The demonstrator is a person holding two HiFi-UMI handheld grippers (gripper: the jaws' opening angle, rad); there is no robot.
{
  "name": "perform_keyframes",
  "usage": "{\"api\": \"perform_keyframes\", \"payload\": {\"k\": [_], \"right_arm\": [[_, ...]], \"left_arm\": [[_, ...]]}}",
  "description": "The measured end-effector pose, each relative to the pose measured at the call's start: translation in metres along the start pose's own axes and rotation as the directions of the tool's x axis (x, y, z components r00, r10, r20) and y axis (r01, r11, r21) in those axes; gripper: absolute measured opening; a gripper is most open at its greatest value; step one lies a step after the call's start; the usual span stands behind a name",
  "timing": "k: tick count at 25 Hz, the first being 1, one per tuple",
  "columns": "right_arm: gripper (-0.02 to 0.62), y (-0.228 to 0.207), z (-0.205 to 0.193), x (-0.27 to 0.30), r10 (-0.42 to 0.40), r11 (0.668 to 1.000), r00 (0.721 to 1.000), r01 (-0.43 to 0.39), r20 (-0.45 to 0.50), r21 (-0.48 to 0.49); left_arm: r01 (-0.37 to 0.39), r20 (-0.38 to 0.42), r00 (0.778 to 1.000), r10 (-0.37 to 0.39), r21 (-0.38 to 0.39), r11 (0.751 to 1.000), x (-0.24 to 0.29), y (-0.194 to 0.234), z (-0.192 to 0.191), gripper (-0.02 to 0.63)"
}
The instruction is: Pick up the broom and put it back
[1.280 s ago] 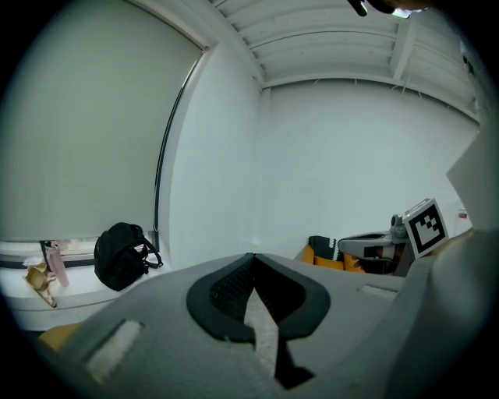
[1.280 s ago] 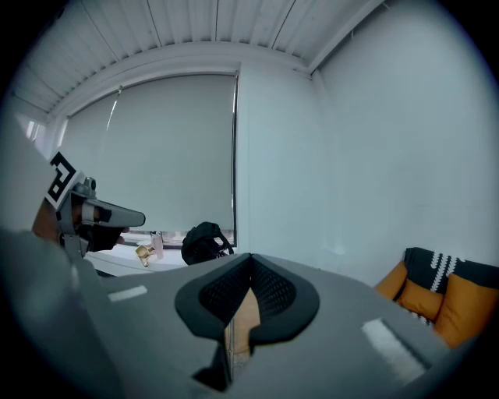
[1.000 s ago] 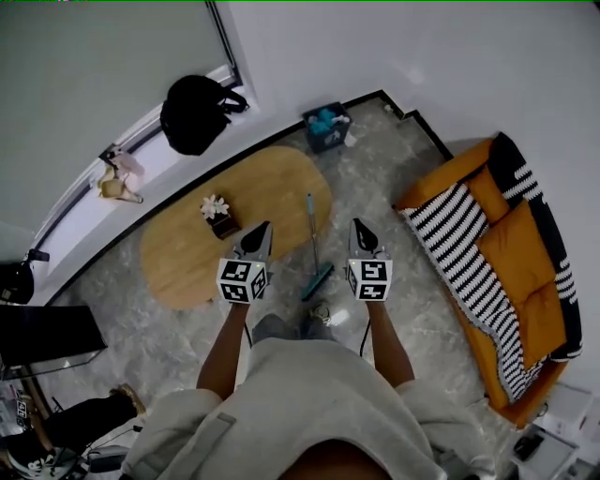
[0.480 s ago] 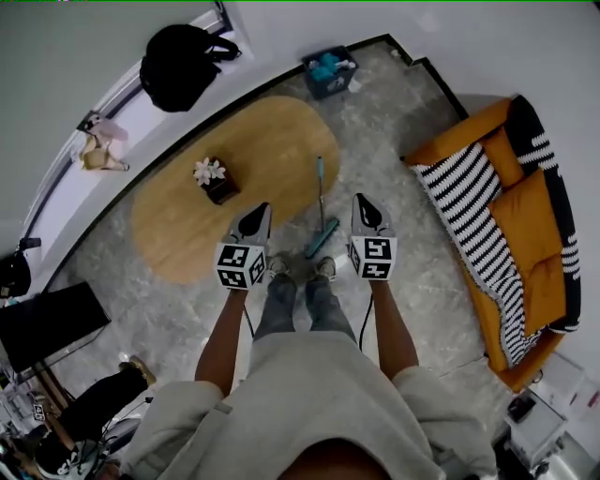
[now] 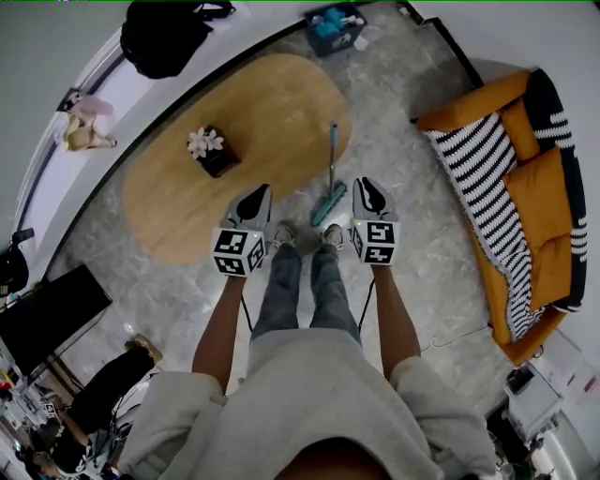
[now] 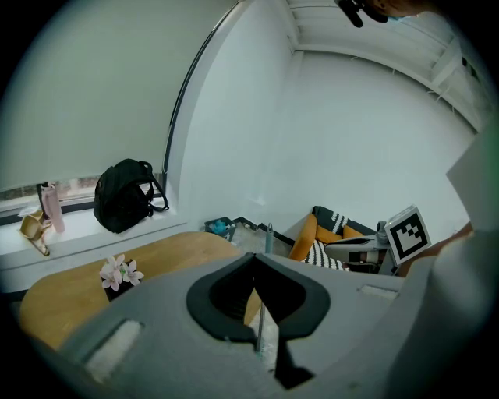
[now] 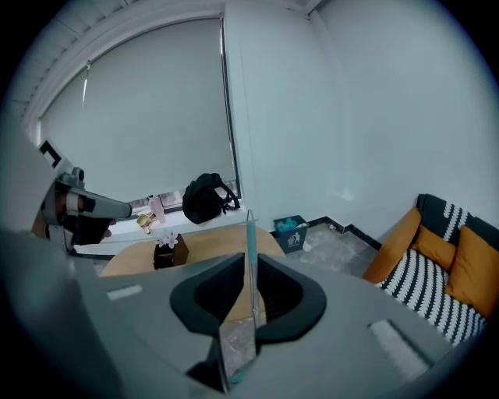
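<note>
Head view alone shows shoes (image 5: 281,234) beside the broom (image 5: 328,203)

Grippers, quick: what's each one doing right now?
Left gripper: jaws closed, holding nothing.
Right gripper: jaws slightly open, have just been opening, nothing between them.

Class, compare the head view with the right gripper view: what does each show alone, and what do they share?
Head view only: the person's legs and shoes. Right gripper view only: the gap between the right gripper's jaws, which have just been opening, with nothing gripped. Shared: the broom on the floor, wooden table, black backpack, bin and orange sofa.
</note>
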State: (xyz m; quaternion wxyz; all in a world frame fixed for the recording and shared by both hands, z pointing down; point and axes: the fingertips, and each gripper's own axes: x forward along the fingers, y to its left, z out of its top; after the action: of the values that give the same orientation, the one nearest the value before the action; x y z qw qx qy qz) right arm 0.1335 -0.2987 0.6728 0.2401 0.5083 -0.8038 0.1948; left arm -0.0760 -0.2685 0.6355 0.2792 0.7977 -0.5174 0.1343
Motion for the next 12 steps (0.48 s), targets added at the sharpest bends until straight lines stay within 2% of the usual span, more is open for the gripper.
{"api": "perform_keyframes", "payload": {"k": [4, 8, 12], "right_arm": [[0.098, 0.005, -0.019, 0.021, 0.028, 0.999, 0.999, -0.027, -0.034, 0.017], [0.207, 0.009, -0.03, 0.047, 0.054, 0.998, 0.997, -0.053, -0.055, 0.026], [0.225, 0.007, -0.043, 0.074, 0.061, 0.998, 0.994, -0.059, -0.092, 0.022]], "left_arm": [[0.001, -0.028, 1.0, -0.001, -0.013, 1.0, 0.006, 0.009, -0.018, 0.003], [-0.003, -0.047, 0.999, 0.001, -0.033, 0.999, 0.01, 0.016, -0.033, 0.003], [-0.006, -0.059, 0.998, 0.003, -0.045, 0.999, 0.014, 0.02, -0.042, 0.003]]}}
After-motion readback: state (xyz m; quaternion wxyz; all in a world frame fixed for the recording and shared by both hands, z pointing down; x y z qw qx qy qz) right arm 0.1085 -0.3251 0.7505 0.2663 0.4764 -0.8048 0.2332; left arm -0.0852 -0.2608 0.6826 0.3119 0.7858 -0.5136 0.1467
